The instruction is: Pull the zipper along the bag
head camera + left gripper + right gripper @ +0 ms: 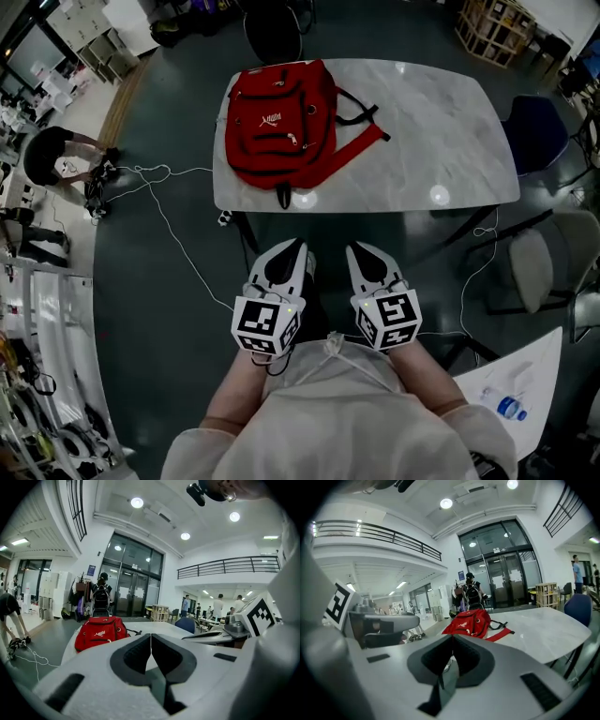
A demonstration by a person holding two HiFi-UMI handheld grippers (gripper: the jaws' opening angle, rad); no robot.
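A red backpack [279, 122] lies flat on the left part of a pale marble table [441, 141], its straps trailing to the right. It also shows in the left gripper view as the backpack [101, 632] and in the right gripper view as the backpack [469, 623], well ahead of both tools. My left gripper [298, 246] and right gripper [356, 247] hang side by side below the table's near edge, close to my body. Both are shut, tips touching, with nothing between them. The zipper pulls are too small to make out.
A white cable [173, 230] snakes over the dark floor at left, where a person [52, 155] bends down. Chairs [544, 262] stand to the right of the table, another chair [272, 28] behind it. A low white table with a bottle [511, 405] is at lower right.
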